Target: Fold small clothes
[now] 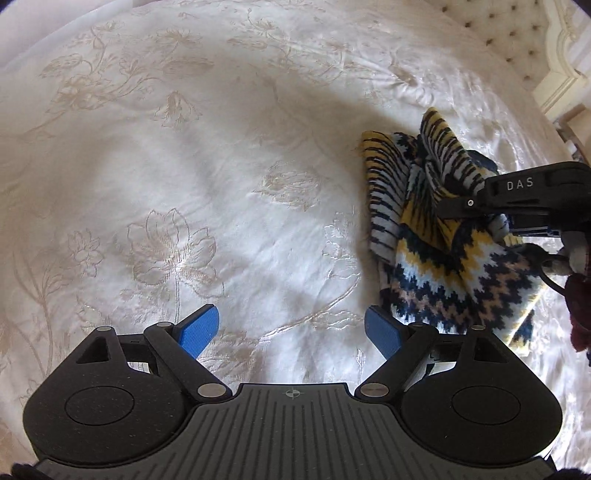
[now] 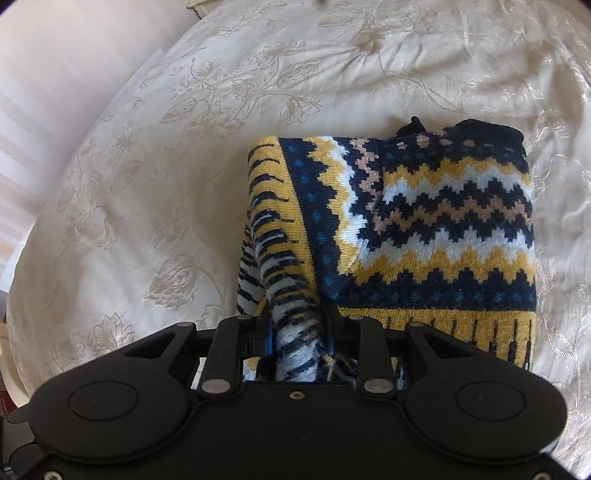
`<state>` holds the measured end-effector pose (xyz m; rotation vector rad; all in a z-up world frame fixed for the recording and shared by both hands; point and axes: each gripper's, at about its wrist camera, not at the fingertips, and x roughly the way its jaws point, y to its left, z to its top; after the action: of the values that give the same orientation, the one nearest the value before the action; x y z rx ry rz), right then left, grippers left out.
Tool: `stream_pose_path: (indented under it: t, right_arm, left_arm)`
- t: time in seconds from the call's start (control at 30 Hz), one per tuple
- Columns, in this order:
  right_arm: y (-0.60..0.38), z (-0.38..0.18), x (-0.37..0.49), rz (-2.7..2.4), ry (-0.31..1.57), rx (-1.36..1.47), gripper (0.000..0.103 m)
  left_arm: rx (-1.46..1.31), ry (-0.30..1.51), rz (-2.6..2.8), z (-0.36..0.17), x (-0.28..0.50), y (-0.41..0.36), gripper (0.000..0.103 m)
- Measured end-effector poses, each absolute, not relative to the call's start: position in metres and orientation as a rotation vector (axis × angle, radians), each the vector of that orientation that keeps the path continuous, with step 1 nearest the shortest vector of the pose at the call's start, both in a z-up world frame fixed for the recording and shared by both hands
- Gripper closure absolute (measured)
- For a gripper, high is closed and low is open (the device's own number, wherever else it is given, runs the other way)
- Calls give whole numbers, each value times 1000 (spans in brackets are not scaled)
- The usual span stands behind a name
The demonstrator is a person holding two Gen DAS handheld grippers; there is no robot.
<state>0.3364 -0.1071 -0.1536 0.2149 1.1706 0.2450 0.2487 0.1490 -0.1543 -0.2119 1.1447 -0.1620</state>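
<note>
A small knit sweater (image 2: 443,236) with navy, yellow and white zigzag bands lies on the cream bedspread. My right gripper (image 2: 297,343) is shut on a bunched striped ribbed part of it, which rises up between the jaws. In the left wrist view the same sweater (image 1: 436,251) sits at the right, with the right gripper's black body over it. My left gripper (image 1: 291,332) hangs open over bare bedspread to the left of the sweater, its blue pads (image 1: 199,332) wide apart and nothing between them.
The cream bedspread (image 1: 207,177) with embroidered flowers fills both views. A tufted headboard (image 1: 517,33) stands at the far right in the left wrist view. The bed's edge (image 2: 92,122) runs down the left side in the right wrist view. A dark red sleeve (image 1: 580,314) shows at the right.
</note>
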Motion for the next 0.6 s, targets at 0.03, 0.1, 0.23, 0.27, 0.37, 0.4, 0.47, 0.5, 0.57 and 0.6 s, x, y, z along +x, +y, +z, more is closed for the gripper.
stream_pose_path:
  t: [0.03, 0.1, 0.23, 0.27, 0.37, 0.4, 0.47, 0.5, 0.57, 0.6]
  right_arm:
    - [-106, -153, 337, 243, 1170, 210, 67]
    - [-101, -151, 339, 246, 1167, 198, 67]
    - [-98, -156, 340, 291, 1167, 264, 45]
    - [-98, -155, 338, 328, 1152, 305, 45]
    - [-107, -141, 328, 405, 1070, 376, 43]
    - [-112, -137, 325, 408, 1050, 389, 39]
    - [-131, -129, 318, 392, 1013, 419, 34]
    - [-143, -126, 313, 369, 998, 435, 34]
    - [-166, -123, 305, 321, 981, 445, 32]
    - [-177, -122, 301, 291, 978, 439, 30]
  left_arm:
    - [-214, 1145, -164, -154, 249, 148, 17]
    - [-216, 1144, -168, -155, 249, 145, 17]
    - [-224, 1144, -179, -155, 251, 139, 17]
    - [-224, 1141, -182, -154, 252, 137, 17]
    - [-220, 1120, -191, -147, 254, 133, 17]
    - [-221, 1113, -196, -145, 255, 132, 17]
    - [-224, 1097, -206, -141, 259, 129, 17]
    - [-229, 1089, -211, -138, 261, 127, 17]
    - [-252, 1079, -230, -136, 267, 120, 17]
    - [-265, 1077, -241, -135, 270, 117, 17]
